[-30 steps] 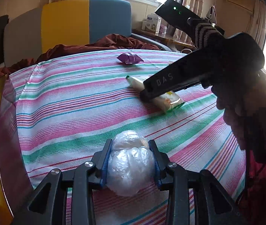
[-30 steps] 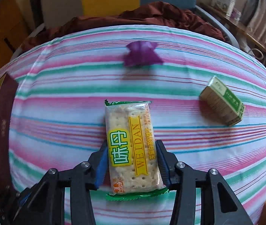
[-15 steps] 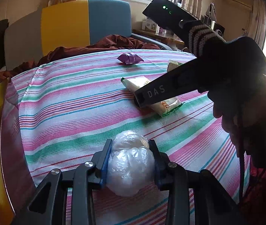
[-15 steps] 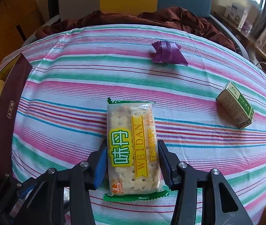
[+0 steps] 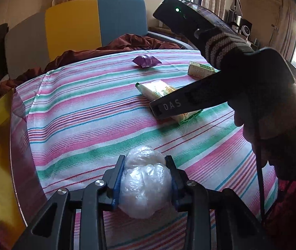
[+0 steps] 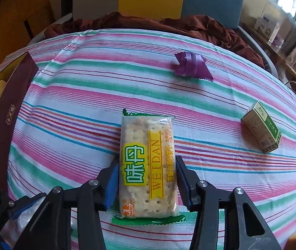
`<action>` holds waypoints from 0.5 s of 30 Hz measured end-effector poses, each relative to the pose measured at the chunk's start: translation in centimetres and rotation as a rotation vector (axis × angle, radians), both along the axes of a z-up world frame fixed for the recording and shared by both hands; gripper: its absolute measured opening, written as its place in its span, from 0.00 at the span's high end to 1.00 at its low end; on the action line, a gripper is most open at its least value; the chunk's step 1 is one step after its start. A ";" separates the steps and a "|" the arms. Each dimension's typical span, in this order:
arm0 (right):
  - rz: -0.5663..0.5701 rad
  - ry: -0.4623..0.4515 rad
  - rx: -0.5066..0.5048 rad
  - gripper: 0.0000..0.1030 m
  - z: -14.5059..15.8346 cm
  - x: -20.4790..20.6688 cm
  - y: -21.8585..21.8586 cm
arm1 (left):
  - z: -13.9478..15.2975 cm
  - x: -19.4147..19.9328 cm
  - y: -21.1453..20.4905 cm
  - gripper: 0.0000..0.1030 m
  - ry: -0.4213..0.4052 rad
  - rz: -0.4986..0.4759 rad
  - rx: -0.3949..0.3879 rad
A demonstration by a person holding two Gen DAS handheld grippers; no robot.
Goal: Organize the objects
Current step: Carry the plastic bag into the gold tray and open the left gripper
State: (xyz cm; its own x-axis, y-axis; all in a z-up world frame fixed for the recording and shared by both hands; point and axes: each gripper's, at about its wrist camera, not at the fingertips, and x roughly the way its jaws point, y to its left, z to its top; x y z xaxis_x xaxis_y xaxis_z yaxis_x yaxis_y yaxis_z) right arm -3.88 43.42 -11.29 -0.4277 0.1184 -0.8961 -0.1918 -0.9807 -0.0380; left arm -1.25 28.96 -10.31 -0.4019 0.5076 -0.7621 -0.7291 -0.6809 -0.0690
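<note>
My left gripper (image 5: 145,160) is shut on a clear crumpled plastic bundle (image 5: 145,187), held low over the striped tablecloth (image 5: 85,114) at the near edge. My right gripper (image 6: 148,162) is shut on a long pack of crackers (image 6: 148,156) with a yellow label, both blue pads against its sides. The pack sits low at the middle of the table; whether it touches the cloth I cannot tell. In the left wrist view the right gripper's fingers (image 5: 168,106) cover the near end of the cracker pack (image 5: 156,88), with a person's hand (image 5: 272,114) behind it.
A purple folded wrapper (image 6: 191,66) lies toward the far side. A small green box (image 6: 261,127) lies on its side at the right. A dark red open box (image 6: 4,112) with yellow contents stands along the left edge. A brown cloth (image 6: 168,25) and a chair (image 5: 93,20) are behind the table.
The right gripper has shifted a little to the left with the cracker pack, away from the green box. The left gripper and its plastic bundle have stayed put.
</note>
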 end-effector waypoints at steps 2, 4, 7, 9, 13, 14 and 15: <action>0.004 0.002 0.001 0.51 0.0 0.0 0.0 | 1.1 0.0 -0.8 0.65 -0.013 0.020 0.019; 0.008 0.005 -0.003 0.51 -0.1 0.0 0.0 | 2.9 0.3 -1.8 0.65 0.007 0.029 0.045; 0.010 0.006 -0.007 0.51 -0.1 0.0 0.1 | 5.4 0.6 -3.4 0.65 0.047 0.057 0.070; 0.014 0.007 0.002 0.51 -0.1 0.0 0.0 | 6.6 0.5 -4.6 0.65 0.061 0.093 0.076; 0.016 0.013 0.008 0.51 -0.1 0.0 -0.1 | 8.0 0.1 -7.0 0.65 0.091 0.164 0.070; 0.016 0.014 0.012 0.51 -0.1 0.0 -0.1 | 8.3 0.0 -7.7 0.65 0.099 0.183 0.065; 0.017 0.015 0.015 0.51 -0.1 0.0 -0.2 | 8.5 -0.1 -8.3 0.65 0.103 0.199 0.062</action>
State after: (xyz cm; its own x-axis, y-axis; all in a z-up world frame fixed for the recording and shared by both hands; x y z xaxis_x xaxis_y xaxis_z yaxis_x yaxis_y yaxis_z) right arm -3.84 43.24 -11.40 -0.4429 0.1247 -0.8879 -0.1755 -0.9832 -0.0505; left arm -1.38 20.64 -1.83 -0.5729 0.4555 -0.6814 -0.5862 -0.8087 -0.0477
